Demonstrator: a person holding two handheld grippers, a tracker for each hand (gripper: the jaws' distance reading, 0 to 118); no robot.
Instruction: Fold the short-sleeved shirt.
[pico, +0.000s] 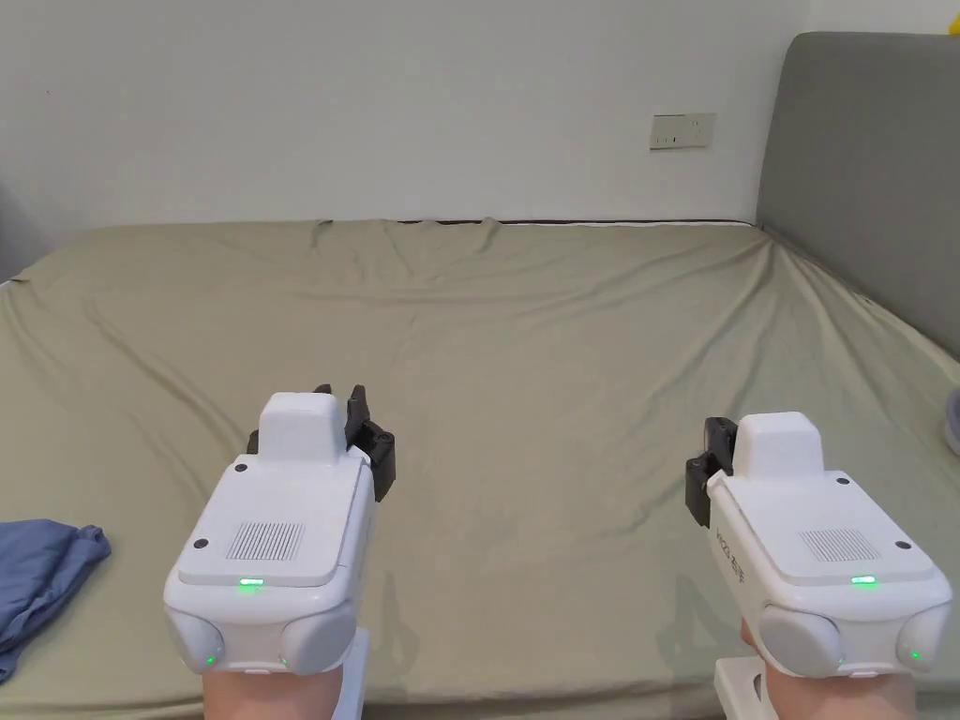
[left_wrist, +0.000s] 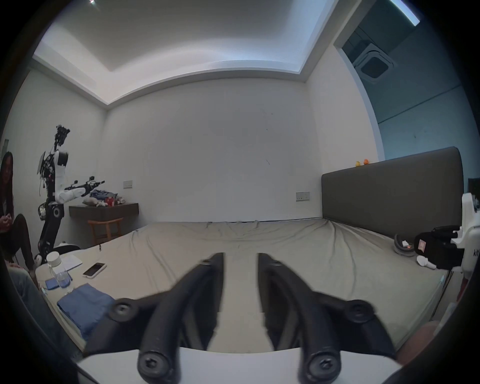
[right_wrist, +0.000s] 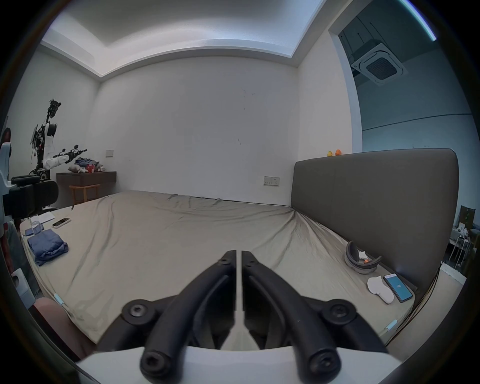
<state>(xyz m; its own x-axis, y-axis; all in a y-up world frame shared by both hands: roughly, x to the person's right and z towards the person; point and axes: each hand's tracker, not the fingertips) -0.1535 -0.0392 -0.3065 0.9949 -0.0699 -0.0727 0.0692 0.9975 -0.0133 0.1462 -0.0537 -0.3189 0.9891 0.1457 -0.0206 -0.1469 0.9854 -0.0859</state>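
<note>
Above the bed, left claw gapes empty; right claw closed, empty.

Soft, even light falls from a recessed ceiling strip; the bed carries faint shadows. Both gripper views bend at dark, vignetted edges, their near parts blurred.
</note>
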